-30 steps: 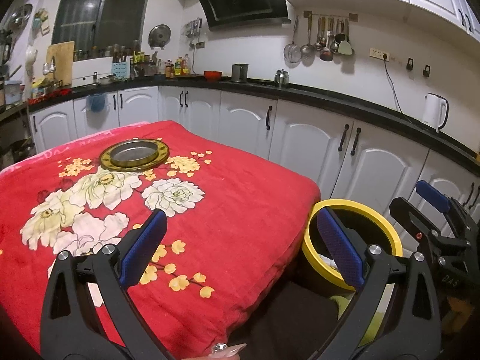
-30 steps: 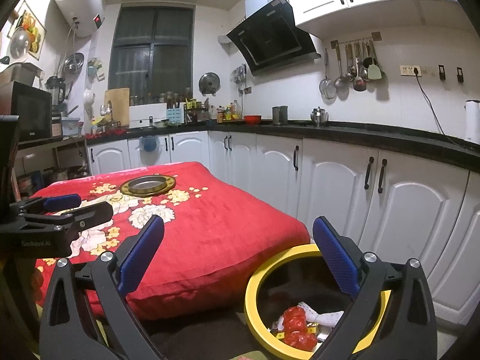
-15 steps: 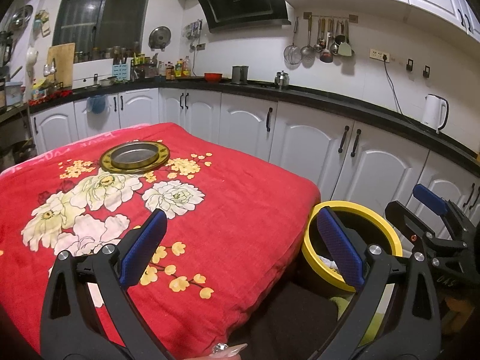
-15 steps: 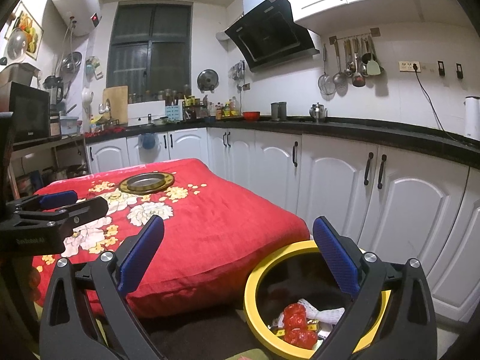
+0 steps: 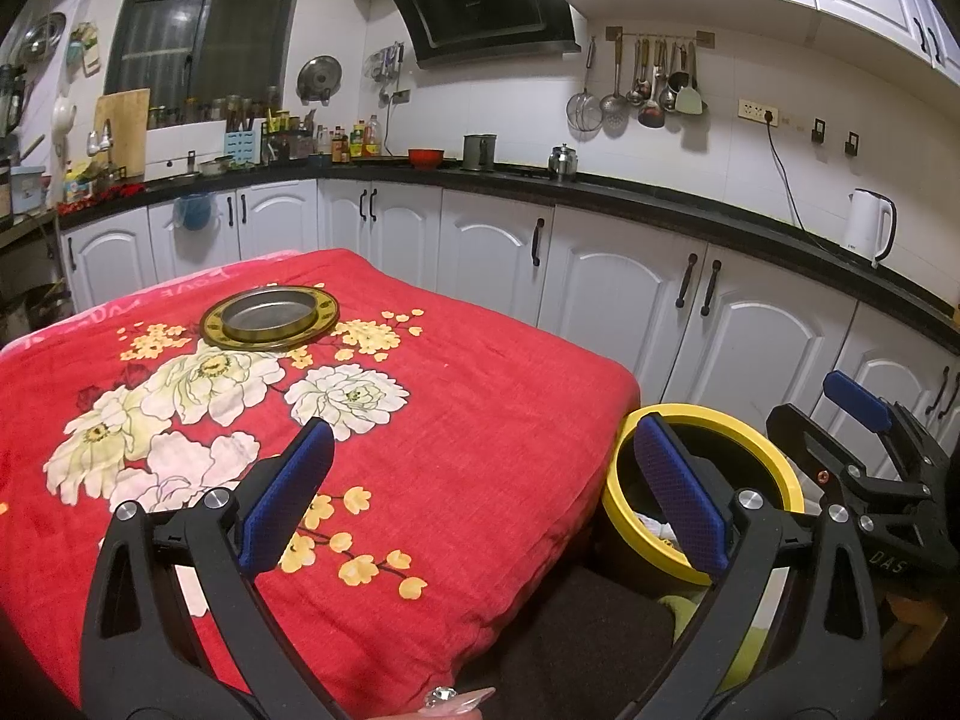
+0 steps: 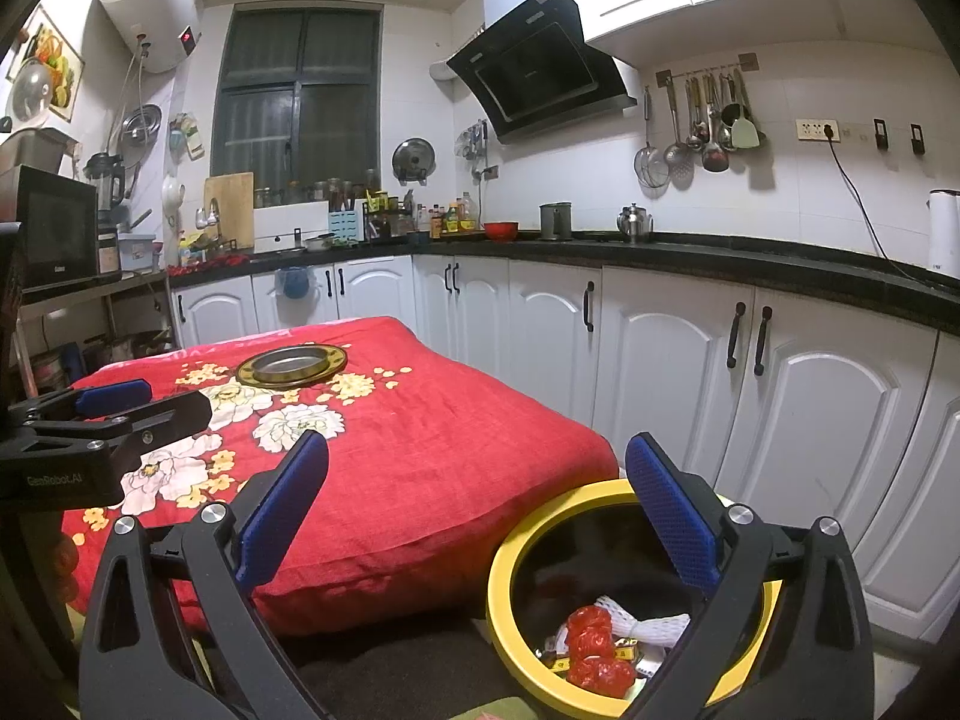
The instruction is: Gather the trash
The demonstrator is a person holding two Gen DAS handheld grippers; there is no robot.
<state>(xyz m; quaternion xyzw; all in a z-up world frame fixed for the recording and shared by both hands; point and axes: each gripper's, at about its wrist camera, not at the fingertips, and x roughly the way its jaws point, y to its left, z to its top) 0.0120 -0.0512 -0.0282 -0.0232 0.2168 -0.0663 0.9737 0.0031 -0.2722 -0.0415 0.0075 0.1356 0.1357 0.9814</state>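
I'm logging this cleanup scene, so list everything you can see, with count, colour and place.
Trash bin: one, yellow rim, on the floor at the table's corner.
Trash: red wrapper, white foam net and small bits, inside the bin.
Tablecloth: one, red with flowers, over the table.
Metal dish: one, gold rim, at the table's far end.
Electric kettle: one, white, on the counter at right.
Hanging utensils: several, on a wall rail.
Red bowl: one, on the counter.
Left gripper: open, empty, above the table's edge.
Right gripper: open, empty, above the bin.
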